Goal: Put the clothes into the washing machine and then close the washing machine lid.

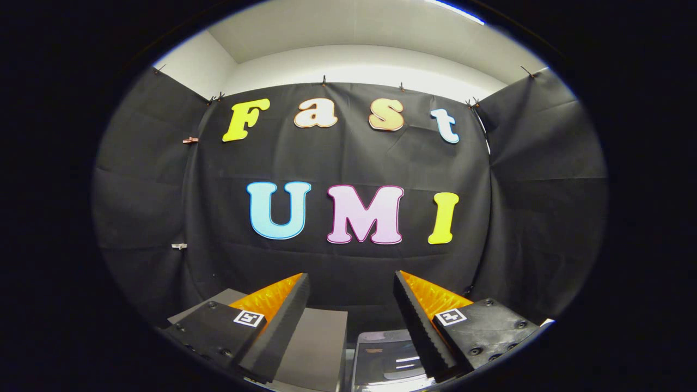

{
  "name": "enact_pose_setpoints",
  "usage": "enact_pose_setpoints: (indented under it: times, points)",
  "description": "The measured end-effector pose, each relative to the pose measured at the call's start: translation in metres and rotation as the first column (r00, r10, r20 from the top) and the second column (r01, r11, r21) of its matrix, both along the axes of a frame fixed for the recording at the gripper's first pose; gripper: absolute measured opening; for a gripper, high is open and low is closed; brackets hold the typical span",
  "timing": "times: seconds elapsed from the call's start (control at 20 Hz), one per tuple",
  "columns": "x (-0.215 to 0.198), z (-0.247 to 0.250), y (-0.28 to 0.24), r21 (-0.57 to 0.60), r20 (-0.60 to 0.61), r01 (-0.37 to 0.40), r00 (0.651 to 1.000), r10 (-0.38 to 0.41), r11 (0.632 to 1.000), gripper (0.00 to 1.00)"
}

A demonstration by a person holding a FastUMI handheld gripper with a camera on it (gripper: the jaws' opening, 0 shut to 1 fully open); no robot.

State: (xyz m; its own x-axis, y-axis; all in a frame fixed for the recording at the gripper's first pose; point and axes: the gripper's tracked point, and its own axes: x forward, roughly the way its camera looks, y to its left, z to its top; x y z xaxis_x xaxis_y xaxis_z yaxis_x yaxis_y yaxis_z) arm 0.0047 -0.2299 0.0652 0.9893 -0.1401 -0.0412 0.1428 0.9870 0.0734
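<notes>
My gripper (351,280) is held up high, facing the booth's black cloth wall (348,163), and it is open with a wide gap and nothing between its fingers. Low down between and below the fingers lies the washing machine (384,362), seen as a glossy, reflective lid or top panel. A flat grey surface (318,340) sits just left of it, partly behind the left finger (283,321). I see no clothes from here.
Black cloth walls close the booth on the left (141,190), back and right (544,190). Above them are a white wall and ceiling (359,38). Small clips hold the cloth along its top edge.
</notes>
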Motion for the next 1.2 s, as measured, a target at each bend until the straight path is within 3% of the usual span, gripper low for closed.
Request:
enact_pose_setpoints:
  times: [0.4,0.6,0.75,1.1,1.2]
  points:
    - [0.004,0.000,0.000,0.017,0.009,-0.011,1.000,0.011,1.000,0.98]
    - [0.005,-0.002,0.007,0.091,0.022,-0.032,0.999,0.031,0.995,0.98]
    - [0.004,0.002,0.001,0.071,0.069,-0.024,0.997,0.019,0.997,0.98]
    - [0.014,-0.006,-0.005,0.070,0.039,-0.006,0.999,0.003,0.998,0.98]
    - [0.017,-0.007,0.003,0.068,0.025,-0.034,0.999,0.032,0.997,0.98]
